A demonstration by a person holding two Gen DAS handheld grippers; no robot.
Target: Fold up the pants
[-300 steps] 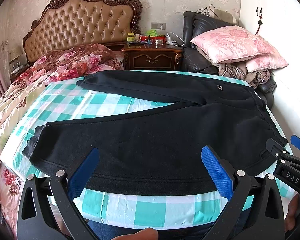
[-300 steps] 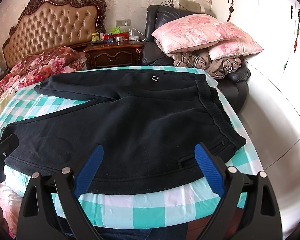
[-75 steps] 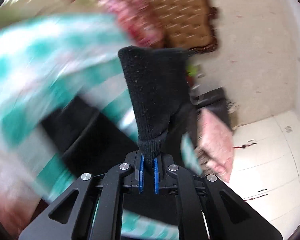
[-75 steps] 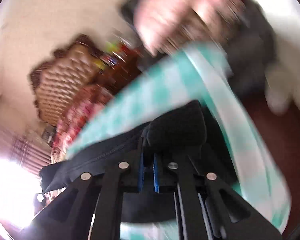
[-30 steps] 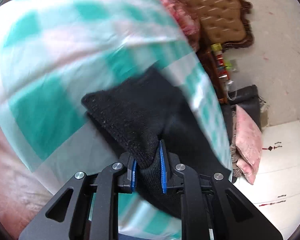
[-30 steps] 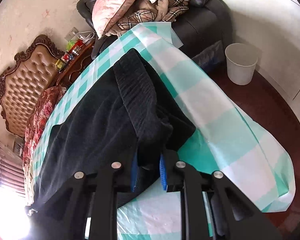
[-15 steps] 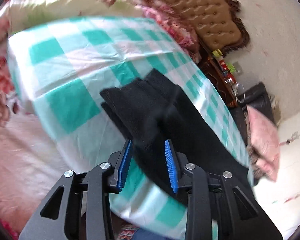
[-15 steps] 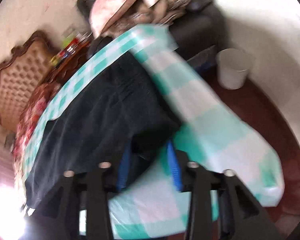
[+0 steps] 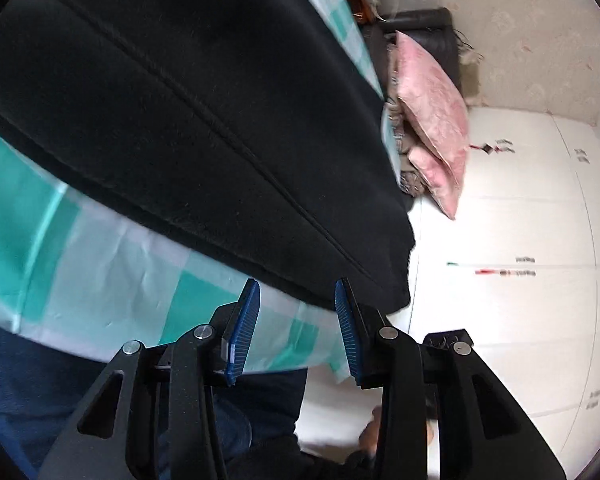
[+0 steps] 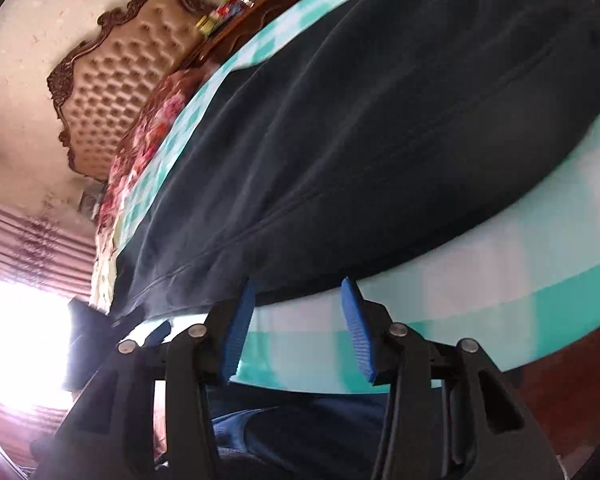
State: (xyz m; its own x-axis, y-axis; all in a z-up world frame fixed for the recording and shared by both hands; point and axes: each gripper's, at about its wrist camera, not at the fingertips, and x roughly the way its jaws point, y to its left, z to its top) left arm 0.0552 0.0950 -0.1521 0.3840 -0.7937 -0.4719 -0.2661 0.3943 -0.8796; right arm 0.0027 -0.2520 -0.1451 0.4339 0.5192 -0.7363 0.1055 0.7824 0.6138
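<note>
**Pants: first fold down, both grippers free**

Pants [image 9: 172, 112] lie flat on the checked sheet [image 9: 100, 264], doubled lengthwise by the look of it: one long dark band with a seam running along it, near edge parallel to the bed edge. Left gripper [image 9: 296, 322] has its jaws parted, just been opening, nothing between the pads; pants edge sits just past the fingertips, not pinched. Right gripper [image 10: 298, 322] also parted and empty, closing slightly after letting go; hem edge just ahead of it. Headboard [image 10: 112, 92] and pink pillow [image 9: 432, 96] well clear of the work area.

My read: leg-on-leg fold done. Left: fold the length across, hem toward waist, maybe twice, then smooth. Roughly a third to halfway through
</note>
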